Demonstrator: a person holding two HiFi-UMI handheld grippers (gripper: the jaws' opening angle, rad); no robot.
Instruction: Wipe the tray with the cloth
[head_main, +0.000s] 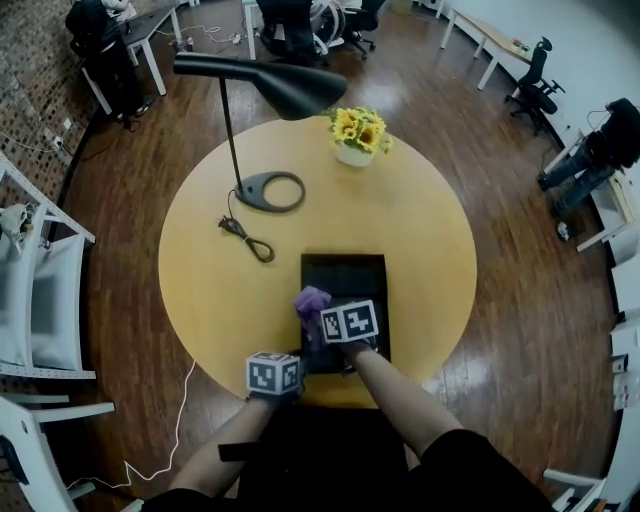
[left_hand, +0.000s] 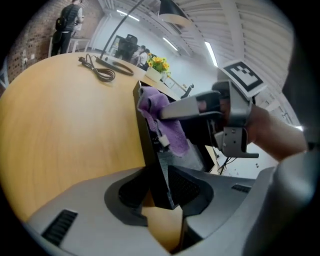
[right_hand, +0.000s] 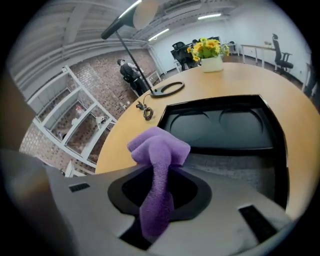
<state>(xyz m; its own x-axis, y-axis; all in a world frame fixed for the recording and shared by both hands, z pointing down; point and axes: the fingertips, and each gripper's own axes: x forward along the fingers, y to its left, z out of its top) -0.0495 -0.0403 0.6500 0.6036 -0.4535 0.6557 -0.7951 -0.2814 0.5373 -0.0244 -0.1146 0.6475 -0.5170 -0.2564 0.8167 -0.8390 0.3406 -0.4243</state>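
A black tray lies on the near side of the round yellow table. My right gripper is shut on a purple cloth above the tray's near-left part. In the right gripper view the cloth bunches up out of the jaws of that gripper, with the tray just ahead. My left gripper is at the tray's near-left corner. In the left gripper view the tray's rim runs between the jaws of the left gripper, with a gap showing beside it. The cloth and right gripper hang beyond.
A black desk lamp with its cable stands at the table's far left. A white pot of yellow flowers is at the far edge. White chairs stand on the wooden floor to the left.
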